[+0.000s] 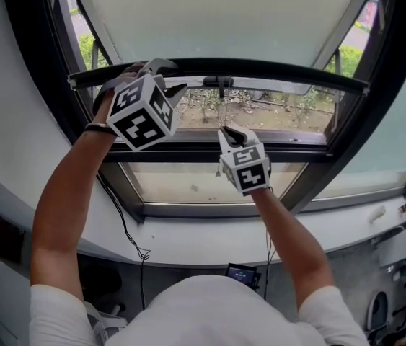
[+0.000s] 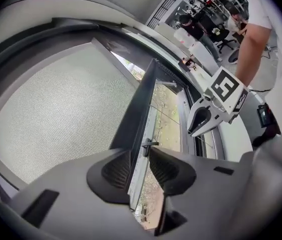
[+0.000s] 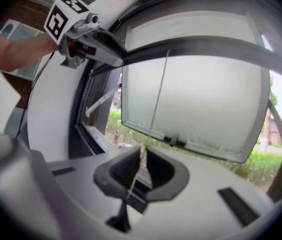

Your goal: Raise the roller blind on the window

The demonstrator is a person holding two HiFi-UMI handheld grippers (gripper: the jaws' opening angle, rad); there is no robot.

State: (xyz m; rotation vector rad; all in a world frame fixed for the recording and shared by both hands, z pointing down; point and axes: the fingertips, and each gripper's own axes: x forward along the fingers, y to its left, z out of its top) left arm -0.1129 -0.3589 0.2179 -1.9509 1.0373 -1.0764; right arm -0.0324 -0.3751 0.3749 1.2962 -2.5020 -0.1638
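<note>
The pale roller blind covers the upper window and ends in a dark bottom bar. My left gripper is at the bar's left end. In the left gripper view the bar runs between the jaws of the left gripper. It lies against one pad, and a gap shows beside the other. A thin pull cord runs straight down from the bar into my right gripper, which is shut on it. The right gripper is below the middle of the bar.
Behind the bar a casement stands open outward, its handle near the middle. The dark window frame and a curved white sill surround it. A black cable hangs below the sill, and a small screen sits lower down.
</note>
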